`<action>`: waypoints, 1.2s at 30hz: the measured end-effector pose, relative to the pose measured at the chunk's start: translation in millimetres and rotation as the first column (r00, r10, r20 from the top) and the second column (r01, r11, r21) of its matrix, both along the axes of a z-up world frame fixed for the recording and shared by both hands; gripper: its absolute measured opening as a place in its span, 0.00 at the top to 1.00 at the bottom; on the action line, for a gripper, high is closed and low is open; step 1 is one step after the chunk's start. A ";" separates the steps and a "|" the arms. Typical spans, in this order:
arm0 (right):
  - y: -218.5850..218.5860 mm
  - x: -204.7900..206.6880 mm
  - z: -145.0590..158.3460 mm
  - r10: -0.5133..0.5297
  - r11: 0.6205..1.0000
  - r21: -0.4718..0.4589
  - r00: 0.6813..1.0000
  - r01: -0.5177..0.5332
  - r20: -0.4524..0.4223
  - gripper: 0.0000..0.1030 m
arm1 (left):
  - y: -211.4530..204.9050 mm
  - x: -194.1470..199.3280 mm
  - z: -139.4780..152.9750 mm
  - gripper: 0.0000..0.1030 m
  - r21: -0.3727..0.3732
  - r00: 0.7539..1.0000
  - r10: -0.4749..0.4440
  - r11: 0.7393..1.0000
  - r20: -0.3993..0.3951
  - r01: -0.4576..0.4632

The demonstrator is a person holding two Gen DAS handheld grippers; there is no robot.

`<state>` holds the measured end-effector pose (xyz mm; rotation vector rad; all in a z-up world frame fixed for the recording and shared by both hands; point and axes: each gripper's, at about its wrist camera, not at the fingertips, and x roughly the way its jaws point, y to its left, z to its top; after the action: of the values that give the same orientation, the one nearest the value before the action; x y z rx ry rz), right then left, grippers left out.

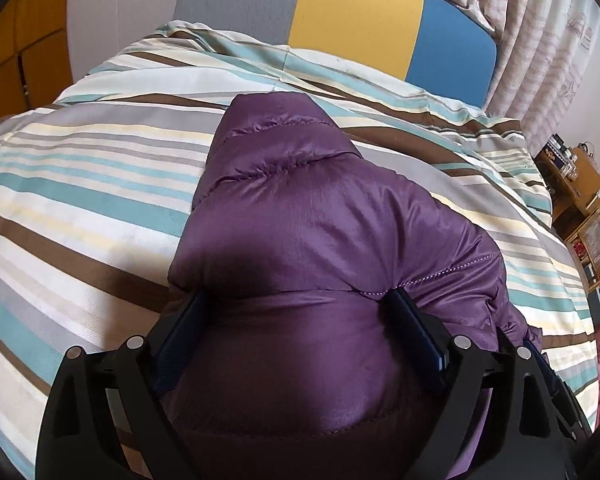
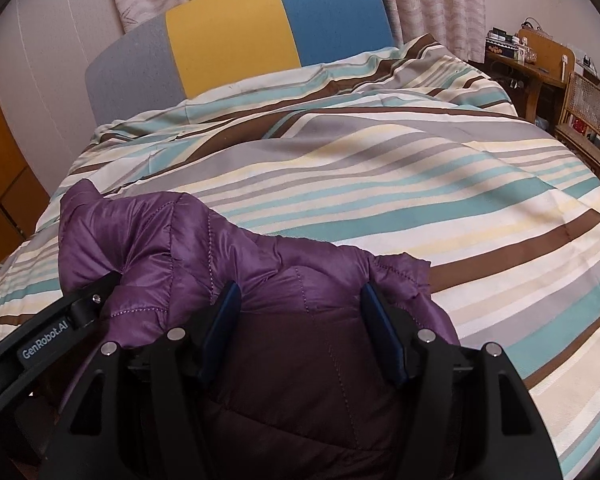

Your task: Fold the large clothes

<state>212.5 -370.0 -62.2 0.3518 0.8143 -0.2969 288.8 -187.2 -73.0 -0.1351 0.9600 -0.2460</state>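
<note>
Left wrist view: the purple puffer jacket [image 1: 300, 208] lies bunched on the near part of the striped bed [image 1: 80, 168]. My left hand-held gripper [image 1: 300, 300] stands wide around a padded fold; whether the pads press it, I cannot tell. The right hand-held gripper [image 2: 300, 296] straddles another fold, seemingly pinching it, likely to keep the bulk gathered for folding.

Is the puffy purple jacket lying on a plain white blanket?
No, the purple jacket lies on a striped bedspread of teal, brown, grey and cream.
</note>
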 end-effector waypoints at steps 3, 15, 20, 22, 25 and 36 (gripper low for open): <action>0.6 -2.3 0.4 0.000 1.000 -0.002 1.000 0.000 0.013 0.39 | 3.3 -2.4 2.2 0.13 -0.026 1.000 0.001 1.000 0.003 -0.001; 3.2 -14.9 10.9 -0.001 1.000 -0.012 0.997 0.002 0.080 0.37 | 26.9 -57.1 28.2 0.08 0.002 0.996 -0.059 0.998 0.063 0.059; 10.3 -38.3 27.2 -0.007 0.998 -0.061 0.994 0.014 0.110 0.35 | 24.3 -70.0 44.2 0.05 0.122 0.976 -0.178 0.979 0.125 0.163; 14.2 -49.8 32.4 -0.001 0.996 -0.085 0.993 0.011 0.117 0.33 | 20.9 -76.3 46.5 0.03 0.198 0.958 -0.223 0.962 0.179 0.187; 16.8 -62.0 32.8 0.005 0.994 -0.110 0.992 0.009 0.122 0.32 | 10.8 -85.6 38.9 0.03 0.307 0.922 -0.290 0.929 0.256 0.207; 16.0 -50.3 9.0 0.013 0.994 -0.107 0.997 -0.004 0.081 0.31 | 12.9 -61.2 10.5 0.03 0.204 0.928 -0.309 0.941 0.206 0.268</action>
<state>162.2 -353.9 -53.2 0.2583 0.7169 -0.3149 227.6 -174.4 -62.5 0.1952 0.7570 -0.4405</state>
